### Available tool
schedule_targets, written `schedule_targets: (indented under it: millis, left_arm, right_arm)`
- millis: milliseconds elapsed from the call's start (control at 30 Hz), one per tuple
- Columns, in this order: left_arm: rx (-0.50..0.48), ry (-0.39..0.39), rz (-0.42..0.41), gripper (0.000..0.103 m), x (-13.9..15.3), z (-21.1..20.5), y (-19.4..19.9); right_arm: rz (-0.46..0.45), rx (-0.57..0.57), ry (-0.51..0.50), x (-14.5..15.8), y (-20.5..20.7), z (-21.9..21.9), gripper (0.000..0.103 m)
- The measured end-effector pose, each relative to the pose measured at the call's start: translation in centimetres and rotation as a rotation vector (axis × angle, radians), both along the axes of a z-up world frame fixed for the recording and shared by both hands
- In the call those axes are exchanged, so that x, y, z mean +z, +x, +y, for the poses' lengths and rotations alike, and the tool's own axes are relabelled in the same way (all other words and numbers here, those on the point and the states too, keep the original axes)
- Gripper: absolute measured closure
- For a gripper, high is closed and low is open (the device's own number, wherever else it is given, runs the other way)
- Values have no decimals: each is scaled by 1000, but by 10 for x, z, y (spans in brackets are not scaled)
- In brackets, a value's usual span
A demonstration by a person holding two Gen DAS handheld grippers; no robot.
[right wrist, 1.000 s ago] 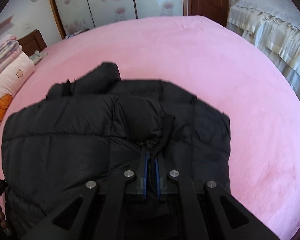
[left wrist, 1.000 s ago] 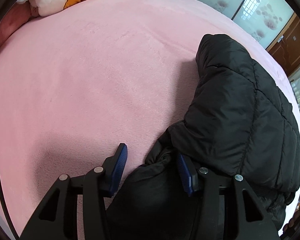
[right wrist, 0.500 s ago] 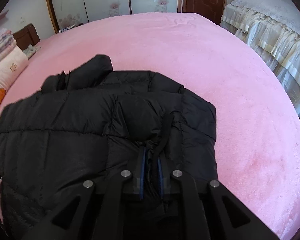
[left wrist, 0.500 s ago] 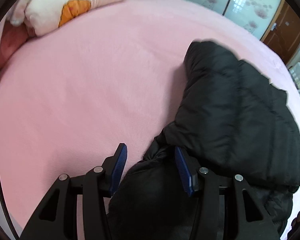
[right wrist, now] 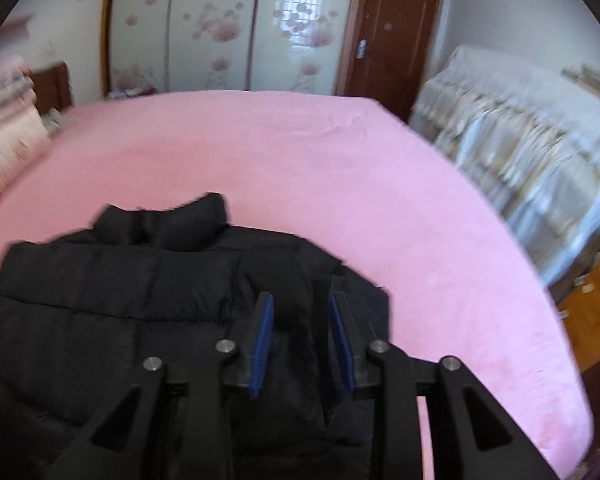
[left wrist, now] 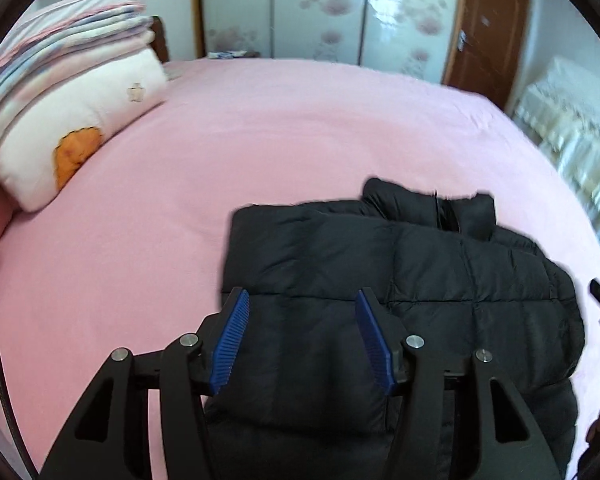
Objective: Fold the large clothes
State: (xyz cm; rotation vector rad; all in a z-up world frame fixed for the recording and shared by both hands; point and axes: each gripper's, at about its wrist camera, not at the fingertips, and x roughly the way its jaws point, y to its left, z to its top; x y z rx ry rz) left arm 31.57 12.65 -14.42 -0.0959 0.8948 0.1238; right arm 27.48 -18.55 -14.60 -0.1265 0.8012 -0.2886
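Home bedroom: pink-covered bed (left wrist: pixel 300 128), stacked bedding (left wrist: pixel 60 64), floral wardrobe doors (right wrist: pixel 220 28), wooden door (right wrist: pixel 392 28).

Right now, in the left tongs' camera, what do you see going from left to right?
Folded blankets → pillow → pink bed → black jacket → cream cover at the far right.
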Motion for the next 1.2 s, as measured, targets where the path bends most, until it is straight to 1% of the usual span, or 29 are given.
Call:
schedule_targets:
  millis: [67,100,167,233,267,367,467,500,600,633,700,800,900,967,1100,1200]
  left_arm:
    - [-11,8,39,49,-14,-3,10]
    - [-15,9,65,49,-24,-5,17]
    - [-22,-3,80,49,-36,-6,19]
    - [-36,-4,84,49,-44,-8,23]
    - [-47,-4,81,49,-47,-10,25]
    - [-55,-2,86,49,-52,-10,27]
    - [-46,-29,102,49,-55,-7,33]
    - [-44,-33,108,49,-56,-6,36]
    - [-19,-40,148,48,-66,0,46]
    - [-14,-46,156,47,-68,1,48]
    - [-13,-67,167,47,-73,6,50]
    - [-23,-64,165,47,-76,8,49]
    - [-29,-57,164,46,-78,6,49]
    - [-26,-51,167,46,-80,4,50]
    - [-21,-35,170,46,-77,2,48]
    - [-15,-30,174,46,-69,0,47]
  right_arm:
    - [14,-46,-7,-5,2,-9,74]
    - [8,-54,16,-6,2,-15,73]
    - [3,12,124,-6,2,-19,73]
    - [7,115,238,-7,4,-14,74]
    - [10,153,276,-8,5,-9,74]
    - [12,257,316,-13,14,17,74]
    - [17,340,320,-20,24,43,74]
    - [34,359,315,-25,30,51,74]
    - [88,328,258,-46,46,57,75]
    - [98,304,227,-52,50,54,79]
    - [114,241,171,-63,56,37,81]
    - [121,136,143,-72,56,-8,83]
    - [137,111,170,-78,51,-35,90]
    - [140,97,179,-81,47,-45,102]
    - [137,76,253,-80,43,-57,103]
    - [129,71,313,-72,41,-61,103]
